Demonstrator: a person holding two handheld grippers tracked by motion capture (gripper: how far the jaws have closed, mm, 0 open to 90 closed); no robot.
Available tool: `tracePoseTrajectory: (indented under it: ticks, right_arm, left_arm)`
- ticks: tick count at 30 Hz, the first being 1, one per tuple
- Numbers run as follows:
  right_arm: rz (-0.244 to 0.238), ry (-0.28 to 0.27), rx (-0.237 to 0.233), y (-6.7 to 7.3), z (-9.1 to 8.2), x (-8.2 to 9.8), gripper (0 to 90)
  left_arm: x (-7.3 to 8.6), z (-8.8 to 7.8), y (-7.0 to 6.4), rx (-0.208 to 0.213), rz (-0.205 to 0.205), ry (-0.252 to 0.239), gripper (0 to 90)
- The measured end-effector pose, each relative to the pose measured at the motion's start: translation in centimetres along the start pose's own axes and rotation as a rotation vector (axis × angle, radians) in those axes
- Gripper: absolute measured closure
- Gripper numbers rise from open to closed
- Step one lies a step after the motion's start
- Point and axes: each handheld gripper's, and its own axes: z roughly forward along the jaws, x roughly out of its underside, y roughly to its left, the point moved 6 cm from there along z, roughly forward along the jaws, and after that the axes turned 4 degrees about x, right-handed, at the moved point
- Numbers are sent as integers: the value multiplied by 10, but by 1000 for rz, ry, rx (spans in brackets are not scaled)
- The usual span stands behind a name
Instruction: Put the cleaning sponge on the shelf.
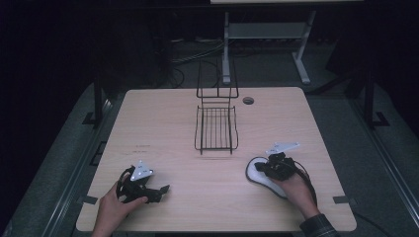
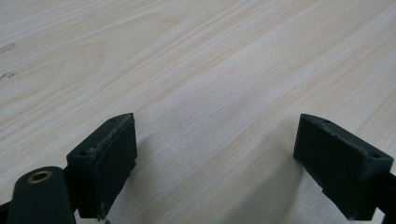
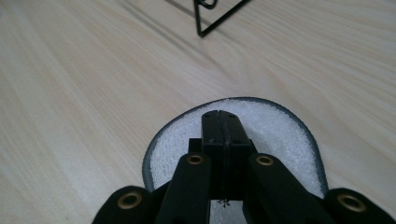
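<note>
A light wood-grain bench point(image 1: 163, 123) carries a black wire rack point(image 1: 216, 127) just past its centre, towards twelve o'clock, its basket part lying flat with an upright wire frame rising at its far end. A small round cable hole point(image 1: 248, 100) sits in the bench top just at two o'clock from the rack.

At about seven o'clock from the rack, near the front edge, the person's left hand point(image 1: 112, 207) holds the left tool point(image 1: 160, 190), which lies low over the bench and points roughly towards three o'clock. In the left gripper view its two black jaws stand wide apart with bare wood between them and nothing held.

At about four o'clock from the rack, the right hand point(image 1: 296, 190), with a dark plaid sleeve point(image 1: 321, 226) at the wrist, holds the right tool point(image 1: 258, 169) pointing roughly towards nine o'clock. It sits over a white, grey-edged shoe insole point(image 3: 275, 126) that lies flat on the bench, well apart from the rack. In the right gripper view the jaws are pressed together with no gap, their tips above the insole's rounded end; whether any of the insole is pinched between them cannot be told. A corner of the wire rack shows at twelve o'clock in that view
</note>
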Motion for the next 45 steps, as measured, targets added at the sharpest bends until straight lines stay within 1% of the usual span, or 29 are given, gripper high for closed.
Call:
tracePoseTrajectory:
  ticks: [3, 4, 6, 8, 14, 16, 17, 18, 21, 23, 26, 28, 29, 31, 32, 34, 36, 38, 41, 43, 45]
  right_arm:
    - [18, -4, 13, -6, -1, 1, 897]
    - [16, -8, 16, -9, -1, 1, 897]
    - [35, -6, 17, -10, -1, 2, 897]
    - [38, -9, 17, -11, -2, 2, 896]
    - [39, -14, 14, -12, -6, 2, 814]
    - [44, -10, 6, -11, -9, 2, 776]
    - [37, -8, 5, -12, -11, 2, 755]
    - [37, -20, 8, -12, -14, 1, 733]
    - [39, -39, 0, -13, -22, -1, 669]
    - [39, -29, -11, -14, -26, 0, 621]
    - [18, 1, -10, -17, -29, 4, 555]
    - [7, 11, 0, -19, -31, 7, 506]
    - [0, 10, 6, -21, -32, 8, 468]
    - [-5, 8, 19, -23, -35, 10, 438]
    - [-7, 5, 25, -25, -36, 10, 409]
    - [-12, 8, 54, -30, -39, 11, 358]
    - [-16, 13, 58, -34, -42, 13, 297]
    - [-10, 20, 57, -37, -43, 15, 240]
    - [-6, 51, 41, -41, -41, 21, 144]
    - [-7, 66, 49, -43, -39, 24, 102]
    - [-9, 65, 44, -44, -37, 26, 90]
  left_arm:
    - [0, 0, 0, 0, 0, 1, 124]
    - [0, 0, 0, 0, 0, 0, 124]
    - [0, 0, 0, 0, 0, 1, 124]
    - [0, 0, 0, 0, 0, 0, 124]
    - [0, 0, 0, 0, 0, 1, 124]
    - [0, 0, 0, 0, 0, 0, 124]
    - [0, 0, 0, 0, 0, 1, 124]
    - [0, 0, 0, 0, 0, 0, 124]
    - [0, 0, 0, 0, 0, 0, 124]
    - [0, 0, 0, 0, 1, 1, 123]
    - [0, 0, 0, 0, 0, 0, 124]
    - [0, 0, 0, 0, 0, 0, 124]
    - [0, 0, 0, 0, 0, 0, 124]
    - [0, 0, 0, 0, 0, 0, 124]
    - [0, 0, 0, 0, 0, 0, 124]
    - [0, 0, 0, 0, 0, 1, 124]
    - [0, 0, 0, 0, 0, 0, 124]
    - [0, 0, 0, 0, 0, 0, 124]
    - [0, 0, 0, 0, 0, 0, 124]
    - [0, 0, 0, 0, 0, 0, 124]
    - [0, 0, 0, 0, 0, 0, 124]
